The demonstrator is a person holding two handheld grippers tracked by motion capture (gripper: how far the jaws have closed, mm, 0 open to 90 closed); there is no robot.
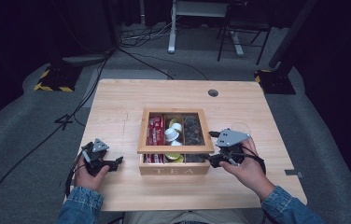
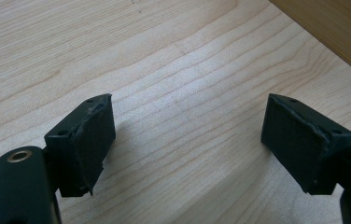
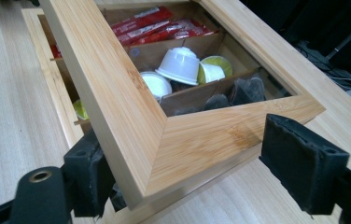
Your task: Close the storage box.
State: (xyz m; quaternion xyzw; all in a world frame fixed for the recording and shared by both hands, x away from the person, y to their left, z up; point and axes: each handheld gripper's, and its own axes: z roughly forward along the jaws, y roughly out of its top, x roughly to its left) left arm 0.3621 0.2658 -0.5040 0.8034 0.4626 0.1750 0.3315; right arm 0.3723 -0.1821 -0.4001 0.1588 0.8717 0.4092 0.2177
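A wooden tea box (image 1: 174, 170) marked TEA stands at the middle of the table. Its glass-paned lid (image 1: 173, 149) is raised at the front. Inside lie red packets (image 3: 155, 23), white capsules (image 3: 179, 63) and dark capsules (image 3: 248, 88). My right gripper (image 3: 192, 172) is at the box's front right corner (image 1: 212, 161). Its jaws stand wide around the lid's corner (image 3: 117, 102), the right pad clear of the wood. My left gripper (image 1: 116, 162) rests left of the box, open over bare table (image 2: 187, 140), nothing between its pads.
The box's side wall (image 2: 337, 28) shows at the top right of the left gripper view. A round cable hole (image 1: 213, 93) sits near the table's far edge. Cables and stand legs lie on the floor beyond the table (image 1: 117, 107).
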